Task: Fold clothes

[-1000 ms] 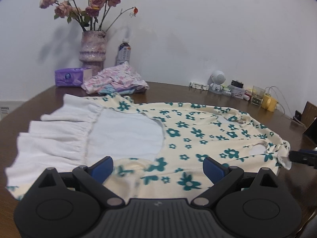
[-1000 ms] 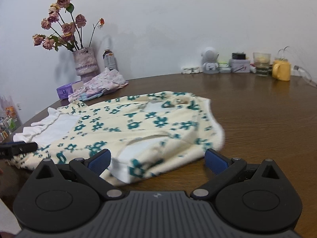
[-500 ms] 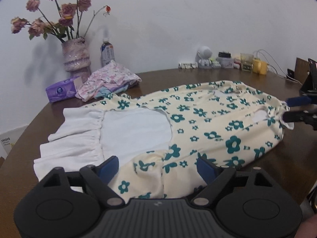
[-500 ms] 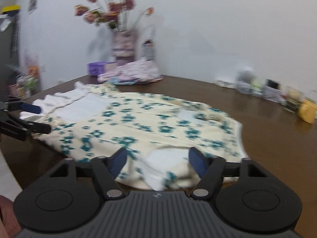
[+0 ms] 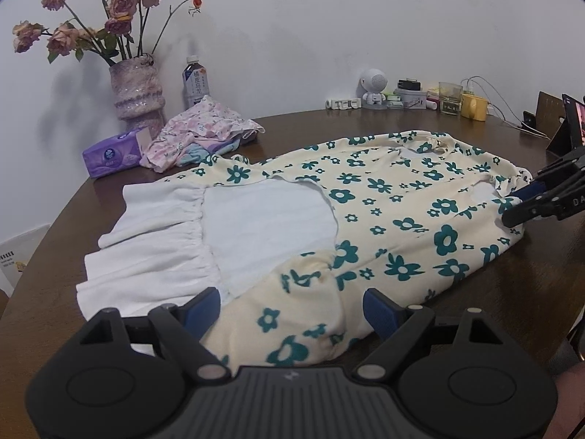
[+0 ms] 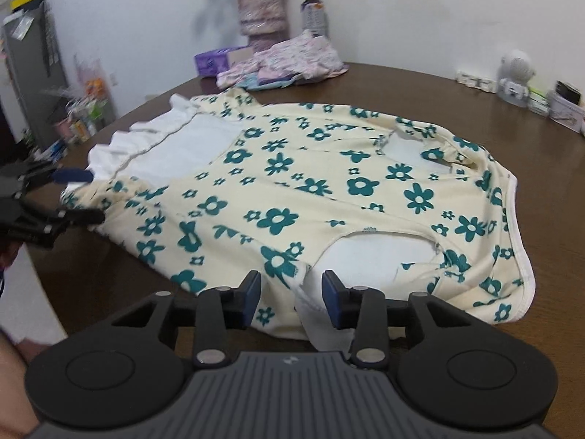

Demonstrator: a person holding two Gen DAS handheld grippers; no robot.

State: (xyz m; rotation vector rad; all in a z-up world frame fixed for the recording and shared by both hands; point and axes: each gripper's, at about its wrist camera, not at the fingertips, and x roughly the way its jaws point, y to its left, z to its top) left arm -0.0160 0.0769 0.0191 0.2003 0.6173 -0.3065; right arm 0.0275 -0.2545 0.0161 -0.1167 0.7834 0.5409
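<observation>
Two grippers are working at opposite ends of a cream dress [image 5: 384, 219] printed with teal flowers, which is lying spread flat across the brown table [image 5: 530, 292]. Its white ruffled hem [image 5: 146, 252] is pointing toward the table's left edge in the left wrist view, and a white panel is showing through a curved cutout in the floral layer.

The left gripper [image 5: 292, 301] is sitting low at the near edge of the dress, its blue-padded fingers [image 5: 203, 309] spread wide, with a fold of floral cloth lying between them; they are not closing on it. The right gripper [image 6: 291, 298] is at the other end, its fingers [image 6: 252, 294] standing about half open on either side of the cloth's edge beside a white-lined armhole, without pinching it. In the left wrist view the right gripper's tips [image 5: 517, 205] are showing at the dress's far right corner, touching or just above the fabric; which one, I cannot tell.

Behind the dress, a pile of pink clothes [image 5: 201, 135] is lying near a purple tissue pack [image 5: 113, 155], a vase [image 5: 137, 95] of dried roses and a bottle [image 5: 193, 80]. A yellow mug [image 5: 473, 107] is standing along the wall.
</observation>
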